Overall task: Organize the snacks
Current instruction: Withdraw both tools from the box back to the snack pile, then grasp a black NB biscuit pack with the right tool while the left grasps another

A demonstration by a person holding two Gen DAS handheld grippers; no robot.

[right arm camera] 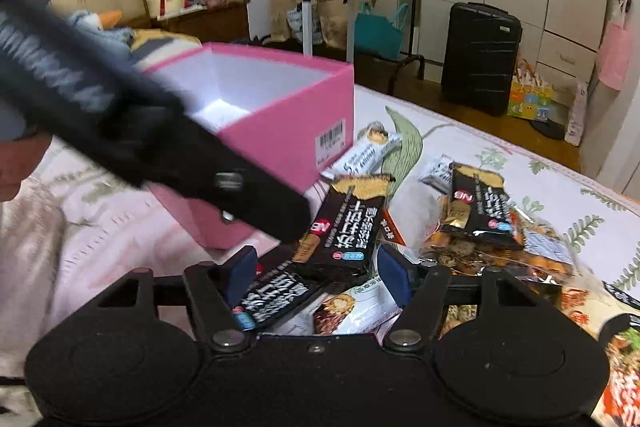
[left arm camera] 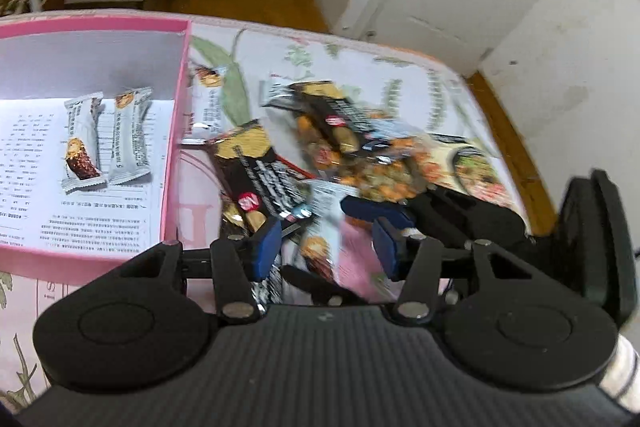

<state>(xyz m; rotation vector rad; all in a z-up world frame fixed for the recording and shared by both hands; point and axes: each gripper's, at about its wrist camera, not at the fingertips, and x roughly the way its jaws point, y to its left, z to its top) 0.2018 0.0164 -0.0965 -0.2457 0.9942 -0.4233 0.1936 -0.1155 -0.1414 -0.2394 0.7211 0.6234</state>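
Observation:
A pink box (left arm camera: pixel 176 131) lined with printed paper holds two white snack bars (left arm camera: pixel 106 141). Beside it on the flowered cloth lies a heap of snacks: black-and-gold bars (left arm camera: pixel 256 171), a bag of mixed nuts (left arm camera: pixel 372 171) and a white bar (left arm camera: pixel 208 95). My left gripper (left arm camera: pixel 326 247) is open over a white-and-pink packet (left arm camera: pixel 340 251) at the near end of the heap. My right gripper (right arm camera: pixel 316 275) is open above black bars (right arm camera: pixel 348 223). The pink box (right arm camera: pixel 288 123) shows in the right wrist view with the left gripper's body (right arm camera: pixel 180 155) crossing in front.
A noodle packet (left arm camera: pixel 476 167) lies at the right of the heap near the cloth's edge. A white wall and door stand to the right. A black suitcase (right arm camera: pixel 480 55) and bags stand on the wooden floor behind.

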